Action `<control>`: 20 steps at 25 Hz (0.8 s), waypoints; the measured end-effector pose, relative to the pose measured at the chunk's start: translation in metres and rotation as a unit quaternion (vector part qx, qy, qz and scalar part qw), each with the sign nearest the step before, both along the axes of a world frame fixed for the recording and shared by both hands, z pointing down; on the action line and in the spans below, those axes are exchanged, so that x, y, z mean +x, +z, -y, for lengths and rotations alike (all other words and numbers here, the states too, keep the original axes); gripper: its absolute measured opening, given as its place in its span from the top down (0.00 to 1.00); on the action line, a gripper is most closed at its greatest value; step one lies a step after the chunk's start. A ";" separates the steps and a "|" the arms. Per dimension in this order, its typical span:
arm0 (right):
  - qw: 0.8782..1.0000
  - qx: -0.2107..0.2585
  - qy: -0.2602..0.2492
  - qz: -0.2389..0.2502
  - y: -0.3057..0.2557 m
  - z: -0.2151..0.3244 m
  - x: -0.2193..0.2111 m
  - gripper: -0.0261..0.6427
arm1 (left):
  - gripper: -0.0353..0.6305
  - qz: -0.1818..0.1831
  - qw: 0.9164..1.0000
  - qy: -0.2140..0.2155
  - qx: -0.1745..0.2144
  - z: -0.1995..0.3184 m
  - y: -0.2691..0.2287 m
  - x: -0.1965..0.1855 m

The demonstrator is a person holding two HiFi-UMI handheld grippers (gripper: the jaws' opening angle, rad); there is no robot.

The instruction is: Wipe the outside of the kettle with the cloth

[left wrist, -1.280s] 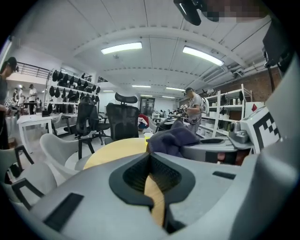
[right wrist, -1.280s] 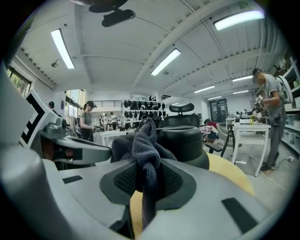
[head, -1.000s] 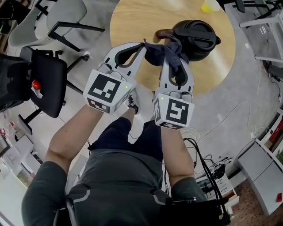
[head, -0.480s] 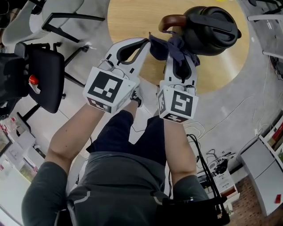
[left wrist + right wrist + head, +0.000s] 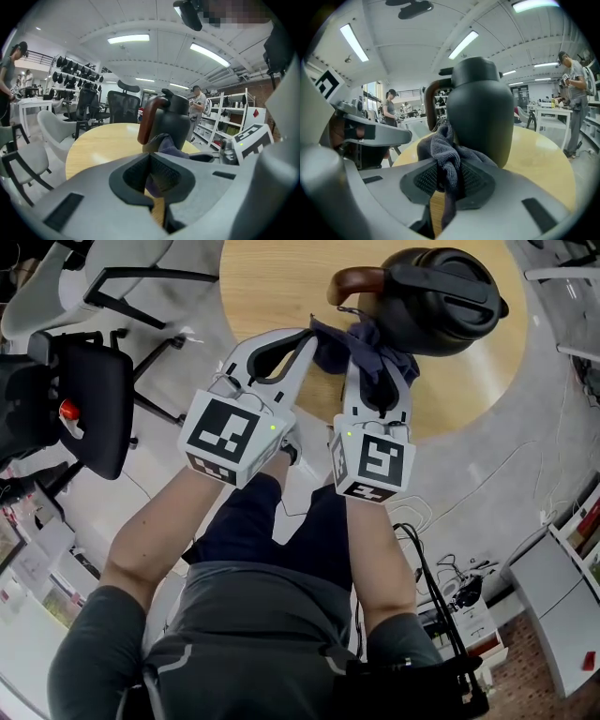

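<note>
A black kettle [image 5: 441, 301] with a brown handle [image 5: 361, 282] stands on the round wooden table [image 5: 272, 287]. A dark blue cloth [image 5: 354, 341] is bunched against the kettle's near left side, just under the handle. My left gripper [image 5: 307, 334] is shut on the cloth's left end, and my right gripper [image 5: 370, 352] is shut on its middle. In the right gripper view the cloth [image 5: 446, 157] hangs from between the jaws of the right gripper [image 5: 446, 183], right in front of the kettle [image 5: 483, 112]. In the left gripper view the left gripper [image 5: 152, 176] pinches the cloth [image 5: 169, 144] below the handle [image 5: 149, 119].
A black office chair [image 5: 84, 399] stands at the left and a light grey chair [image 5: 56, 287] behind it. Cables and a power strip [image 5: 450, 592] lie on the floor at the right. Shelving [image 5: 572, 540] is at the far right. People stand in the background.
The head camera has shifted, so the kettle sits higher and further right in view. Both grippers still pinch the cloth against the kettle's near side, a little lower on its body.
</note>
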State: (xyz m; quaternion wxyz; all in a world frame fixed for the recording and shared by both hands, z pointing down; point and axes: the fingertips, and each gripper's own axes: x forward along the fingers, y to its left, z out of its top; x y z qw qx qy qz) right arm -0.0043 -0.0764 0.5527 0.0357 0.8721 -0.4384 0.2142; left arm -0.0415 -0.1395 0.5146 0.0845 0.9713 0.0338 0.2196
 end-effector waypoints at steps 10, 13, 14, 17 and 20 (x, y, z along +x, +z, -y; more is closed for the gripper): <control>0.994 0.057 -0.016 -0.089 -0.112 -0.029 -0.007 0.82 | 0.93 -0.024 1.000 -0.003 -0.009 -0.013 -0.047 0.001; 0.993 0.068 0.003 -0.100 -0.132 -0.035 0.007 0.82 | 0.93 -0.032 0.999 0.003 -0.013 -0.023 -0.056 0.006; 0.992 0.068 0.008 -0.105 -0.135 -0.036 0.011 0.82 | 0.93 -0.034 0.999 0.005 -0.014 -0.026 -0.057 0.008; 0.992 0.062 0.013 -0.111 -0.127 -0.035 0.022 0.82 | 0.93 -0.037 0.999 0.012 -0.013 -0.033 -0.055 0.013; 0.990 0.055 0.012 -0.126 -0.114 -0.033 0.023 0.82 | 0.93 -0.032 0.999 0.017 -0.014 -0.037 -0.046 0.015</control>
